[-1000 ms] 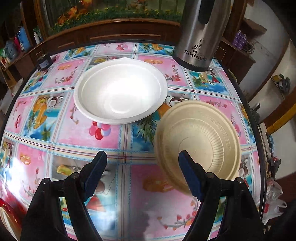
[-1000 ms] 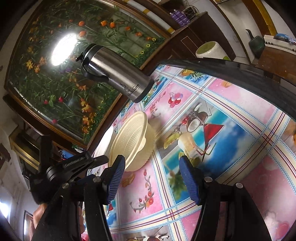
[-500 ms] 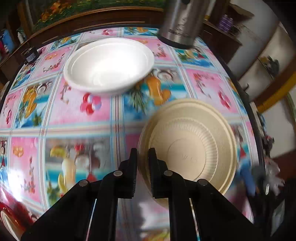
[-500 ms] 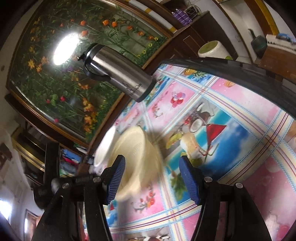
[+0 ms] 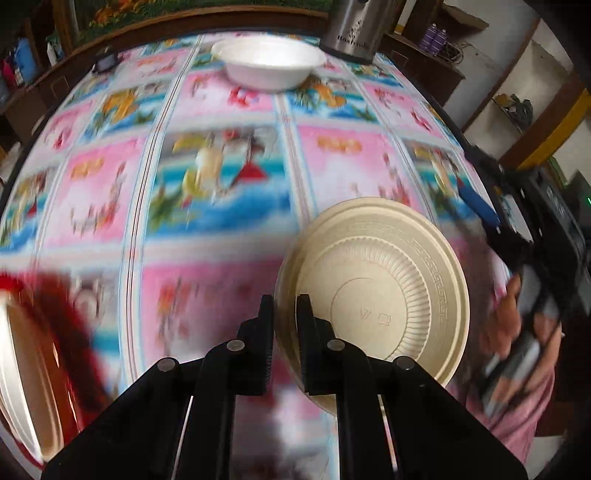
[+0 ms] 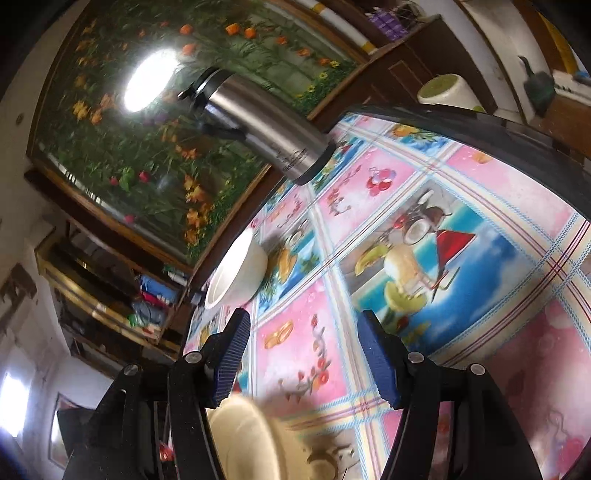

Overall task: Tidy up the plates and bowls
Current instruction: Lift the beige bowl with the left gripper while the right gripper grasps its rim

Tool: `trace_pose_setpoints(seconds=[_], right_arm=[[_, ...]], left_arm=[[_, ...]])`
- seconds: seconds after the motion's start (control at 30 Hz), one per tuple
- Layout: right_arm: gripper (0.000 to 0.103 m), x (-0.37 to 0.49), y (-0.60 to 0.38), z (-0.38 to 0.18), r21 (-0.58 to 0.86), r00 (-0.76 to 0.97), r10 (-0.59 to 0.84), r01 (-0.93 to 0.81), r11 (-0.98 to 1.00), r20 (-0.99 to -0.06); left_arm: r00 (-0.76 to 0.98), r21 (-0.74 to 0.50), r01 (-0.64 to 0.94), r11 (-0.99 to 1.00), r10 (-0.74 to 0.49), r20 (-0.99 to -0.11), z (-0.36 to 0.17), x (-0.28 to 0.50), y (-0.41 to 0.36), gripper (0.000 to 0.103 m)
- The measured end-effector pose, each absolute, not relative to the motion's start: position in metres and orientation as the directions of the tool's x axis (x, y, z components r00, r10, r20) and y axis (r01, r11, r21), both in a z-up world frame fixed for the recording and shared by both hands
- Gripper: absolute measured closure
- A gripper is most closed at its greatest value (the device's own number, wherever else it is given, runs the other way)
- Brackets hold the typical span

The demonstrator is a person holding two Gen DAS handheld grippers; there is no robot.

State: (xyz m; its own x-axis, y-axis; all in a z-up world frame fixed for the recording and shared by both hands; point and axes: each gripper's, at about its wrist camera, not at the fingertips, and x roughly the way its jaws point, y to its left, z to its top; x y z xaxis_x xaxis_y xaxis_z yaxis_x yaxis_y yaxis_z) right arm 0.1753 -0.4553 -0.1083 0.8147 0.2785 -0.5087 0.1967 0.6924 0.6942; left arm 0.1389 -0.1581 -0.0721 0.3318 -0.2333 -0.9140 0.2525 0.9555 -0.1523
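While the round table in its glossy pink-and-blue fruit-print cloth (image 5: 207, 206) spreads out ahead of both tools, the left gripper (image 5: 284, 325) has its black jaws drawn nearly together, clamped on the near rim of a cream-coloured ribbed disposable bowl (image 5: 380, 299). One jaw sits inside the rim and the other outside, and the bowl is tilted with its hollow facing the camera, seemingly lifted off the cloth, though motion blur makes that hard to judge. Far beyond that gripper, near the table's back edge, a white foam bowl (image 5: 267, 68) rests upright, just beside a brushed-steel vacuum flask (image 5: 354, 29). Close at the gripper's left a red-rimmed dish (image 5: 26, 373) shows only as a blur. The right gripper (image 6: 306, 354) hovers over the cloth with its blue-padded jaws standing wide apart, nothing between them; the cream bowl's blurred edge (image 6: 243, 439) shows just below its left finger.
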Motion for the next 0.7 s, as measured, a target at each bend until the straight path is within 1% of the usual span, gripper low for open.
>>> trace_pose_setpoints(seconds=[0.1, 0.2, 0.27, 0.4, 0.57, 0.67, 0.7], right_arm=[[0.039, 0.162, -0.443, -0.106, 0.703, 0.799, 0.327, 0.162, 0.692, -0.505], [0.039, 0.136, -0.426, -0.101, 0.678, 0.770, 0.339, 0.162, 0.717, -0.541], [0.040, 0.115, -0.416, -0.097, 0.693, 0.741, 0.394, 0.133, 0.709, -0.544], [0.040, 0.071, -0.392, -0.089, 0.645, 0.669, 0.414, 0.129, 0.753, -0.618], [0.040, 0.044, -0.374, -0.098, 0.657, 0.598, 0.464, 0.145, 0.740, -0.654], [0.042, 0.040, -0.362, -0.108, 0.648, 0.564, 0.469, 0.160, 0.745, -0.679], [0.047, 0.038, -0.359, -0.112, 0.644, 0.554, 0.468, 0.169, 0.746, -0.688]], left_arm=[[0.327, -0.160, 0.263, 0.951, -0.244, -0.913, -0.074, 0.117, -0.141, 0.093], [0.339, -0.155, 0.271, 0.950, -0.245, -0.908, -0.072, 0.101, -0.131, 0.093], [0.341, -0.159, 0.283, 0.946, -0.254, -0.905, -0.073, 0.093, -0.128, 0.093], [0.342, -0.183, 0.290, 0.939, -0.280, -0.897, -0.075, 0.084, -0.122, 0.093], [0.353, -0.183, 0.303, 0.935, -0.289, -0.890, -0.073, 0.076, -0.120, 0.093], [0.361, -0.176, 0.311, 0.934, -0.287, -0.887, -0.072, 0.072, -0.120, 0.093], [0.363, -0.174, 0.313, 0.934, -0.287, -0.887, -0.072, 0.071, -0.119, 0.093]])
